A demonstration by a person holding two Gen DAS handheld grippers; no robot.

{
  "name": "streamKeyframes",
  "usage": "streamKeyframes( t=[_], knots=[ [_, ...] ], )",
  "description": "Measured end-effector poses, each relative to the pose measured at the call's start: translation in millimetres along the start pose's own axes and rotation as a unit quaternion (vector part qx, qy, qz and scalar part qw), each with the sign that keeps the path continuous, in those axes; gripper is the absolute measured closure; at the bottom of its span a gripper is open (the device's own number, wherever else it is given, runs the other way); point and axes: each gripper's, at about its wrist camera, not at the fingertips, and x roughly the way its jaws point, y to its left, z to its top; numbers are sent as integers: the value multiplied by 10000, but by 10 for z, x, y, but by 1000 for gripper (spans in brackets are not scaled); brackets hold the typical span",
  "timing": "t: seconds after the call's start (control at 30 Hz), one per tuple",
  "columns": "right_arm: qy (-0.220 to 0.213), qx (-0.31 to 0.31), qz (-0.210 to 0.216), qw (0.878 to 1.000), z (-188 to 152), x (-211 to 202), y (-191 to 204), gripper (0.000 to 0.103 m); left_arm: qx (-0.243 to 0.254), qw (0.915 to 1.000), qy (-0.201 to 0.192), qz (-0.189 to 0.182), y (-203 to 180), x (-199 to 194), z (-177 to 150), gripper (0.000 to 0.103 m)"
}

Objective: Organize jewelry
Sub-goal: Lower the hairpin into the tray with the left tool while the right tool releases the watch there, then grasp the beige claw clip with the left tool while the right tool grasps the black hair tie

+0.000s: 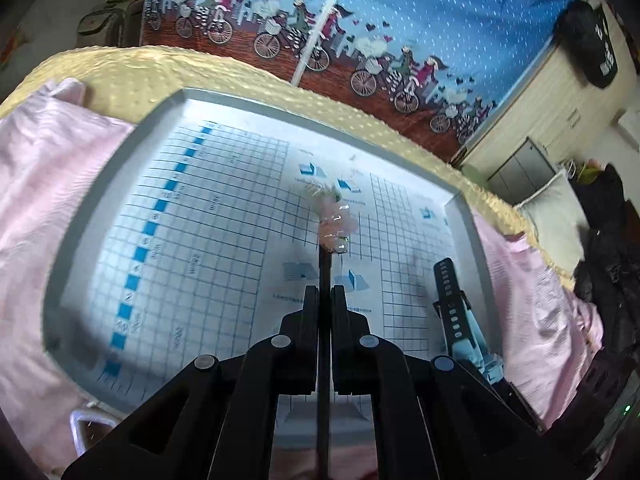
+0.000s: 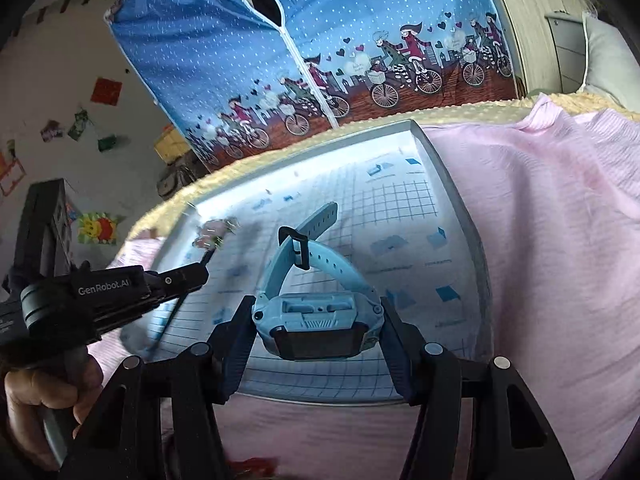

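The left gripper (image 1: 325, 292) is pinching a dark hairpin (image 1: 325, 268) by its stem, keeping its pink ornament clear above the tray (image 1: 120, 152). The right gripper (image 2: 316, 312) is clamping a blue watch (image 2: 316, 320) by its case sides, letting the strap hang free over the tray.

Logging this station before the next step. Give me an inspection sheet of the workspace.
Surface: shallow white tray with grid print, on pink cloth.
Job's things: pink flower hairpin; light blue smartwatch.
Clutter: small white container at the tray's near corner.
Grippers: left gripper jaws shut on the hairpin's stick; right gripper jaws shut on the smartwatch body.
Cables: nothing seen.
Surroundings: blue bicycle-print fabric wardrobe, cream blanket.
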Motion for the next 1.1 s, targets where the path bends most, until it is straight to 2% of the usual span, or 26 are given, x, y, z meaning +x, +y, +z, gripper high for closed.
streamKeyframes(
  t=[0.1, 0.27, 0.3, 0.37, 0.43, 0.5, 0.57, 0.6, 0.63, 0.67, 0.9, 0.97, 1.1],
  knots=[
    [41, -127, -40, 9999, -5, 10, 13, 46, 178, 9997, 20, 185, -34, 91, -78, 100],
    [66, -134, -68, 9999, -19, -32, -3, 45, -18, 9989, -204, 426, 15, 26, -193, 99],
    [50, -113, -63, 9999, -6, -44, -15, 43, -56, 9985, -252, 476, 25, -12, -202, 99],
    [-38, -120, -162, 9998, 18, -91, -16, 31, -110, 9982, -334, 480, 21, -89, -185, 96],
    [-67, -102, -165, 9998, 23, -159, -19, 31, -87, 9977, -423, 527, 5, -230, -214, 76],
    [-44, -22, -84, 10000, 13, -264, -25, 28, -75, 9952, -785, 574, -14, -434, -273, 72],
    [-140, -30, -115, 9998, -12, -419, -3, 16, 3, 9923, -1091, 591, -45, -659, -392, 55],
    [-248, -66, -158, 9995, -26, -501, 22, 12, 47, 9909, -1194, 620, -59, -753, -445, 40],
    [-355, -122, -163, 9992, -38, -588, 54, 5, 100, 9892, -1310, 643, -72, -850, -500, 35],
    [-505, -205, -138, 9984, -53, -714, 107, 0, 172, 9869, -1463, 652, -86, -985, -578, 34],
    [-962, -674, -316, 9926, -231, -1359, 415, 0, 435, 9785, -1955, 498, -156, -1663, -931, 32],
    [-1101, -911, -371, 9890, -336, -1515, 523, 0, 394, 9774, -2017, 494, -158, -1801, -1020, 25],
    [-1346, -1053, -309, 9848, -562, -1793, 700, 0, 322, 9769, -2071, 409, -146, -2068, -1191, 25]
  ],
)
